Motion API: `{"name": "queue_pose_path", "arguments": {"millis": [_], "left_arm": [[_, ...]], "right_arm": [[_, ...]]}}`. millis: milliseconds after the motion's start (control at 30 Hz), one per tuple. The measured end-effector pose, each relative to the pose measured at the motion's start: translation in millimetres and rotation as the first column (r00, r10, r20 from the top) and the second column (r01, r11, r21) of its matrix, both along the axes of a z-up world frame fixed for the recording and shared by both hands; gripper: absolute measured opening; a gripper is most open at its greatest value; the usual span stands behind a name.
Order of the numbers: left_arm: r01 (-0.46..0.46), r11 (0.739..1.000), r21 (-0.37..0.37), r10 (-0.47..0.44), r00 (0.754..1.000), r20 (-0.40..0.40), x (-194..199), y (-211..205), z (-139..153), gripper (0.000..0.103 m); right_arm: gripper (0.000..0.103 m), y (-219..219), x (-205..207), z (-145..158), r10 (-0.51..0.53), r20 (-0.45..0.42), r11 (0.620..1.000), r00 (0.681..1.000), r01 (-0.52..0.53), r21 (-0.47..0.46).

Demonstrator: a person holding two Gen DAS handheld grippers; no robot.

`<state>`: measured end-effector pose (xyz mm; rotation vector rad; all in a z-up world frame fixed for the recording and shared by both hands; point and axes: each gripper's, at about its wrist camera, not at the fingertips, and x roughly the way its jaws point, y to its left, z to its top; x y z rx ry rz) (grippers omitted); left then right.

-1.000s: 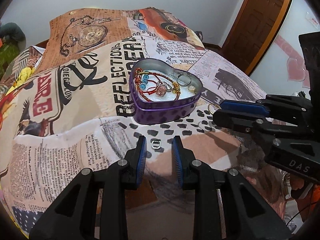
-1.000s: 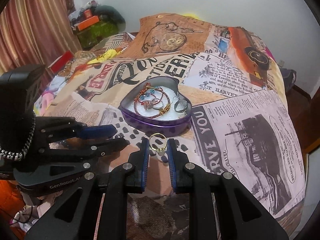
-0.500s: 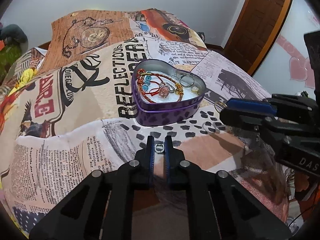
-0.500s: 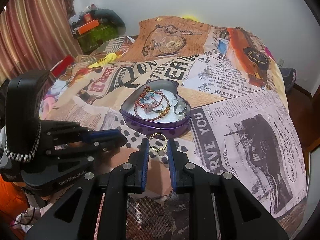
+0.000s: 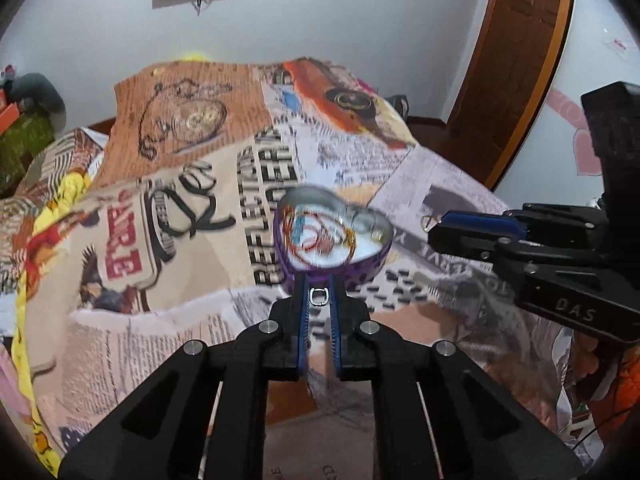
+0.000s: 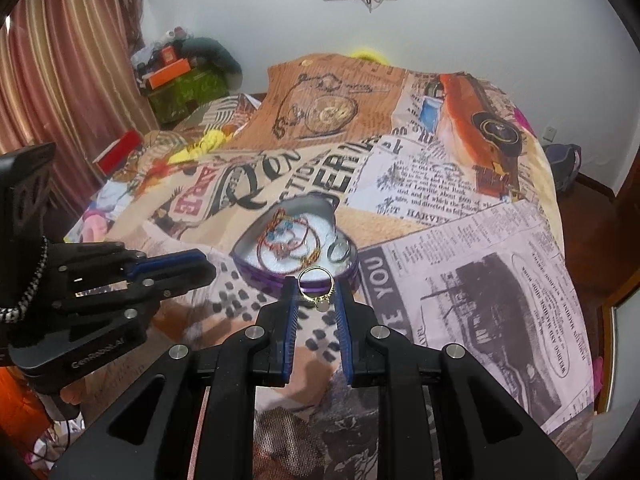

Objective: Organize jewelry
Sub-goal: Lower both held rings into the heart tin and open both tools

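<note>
Both rings (image 5: 320, 296) now lifted off bedspread (image 5: 192, 264)

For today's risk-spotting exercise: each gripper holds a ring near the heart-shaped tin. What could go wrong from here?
1. The left gripper pinches the small silver ring only at its fingertips; it could slip onto the busy printed bedspread and be hard to spot.
2. The gold ring in the right gripper could likewise twist free.
3. Both grippers crowd the heart-shaped tin; a bump might tip it.

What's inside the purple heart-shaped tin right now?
The purple heart-shaped tin holds red cord bracelets with blue beads and a silver ring on white lining. Anything beneath the tangle is hidden.
</note>
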<state>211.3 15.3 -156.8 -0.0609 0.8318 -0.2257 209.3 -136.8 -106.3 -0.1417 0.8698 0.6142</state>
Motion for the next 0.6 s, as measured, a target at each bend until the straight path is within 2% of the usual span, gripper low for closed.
{"name": "queue_pose_path", "arguments": {"millis": [300,600], "left_arm": [[0.016,1.0,-0.004,-0.016,0.998,0.057,10,-6,17,0.008],[0.009,1.0,-0.01,-0.009,1.0,0.025,24,-4,3,0.008]], "right_arm": [[0.016,3,8,11,-0.008,0.032,1.0,0.999,0.007,0.028],[0.016,12,20,-6,0.008,0.004,1.0,1.0,-0.008,0.026]]}}
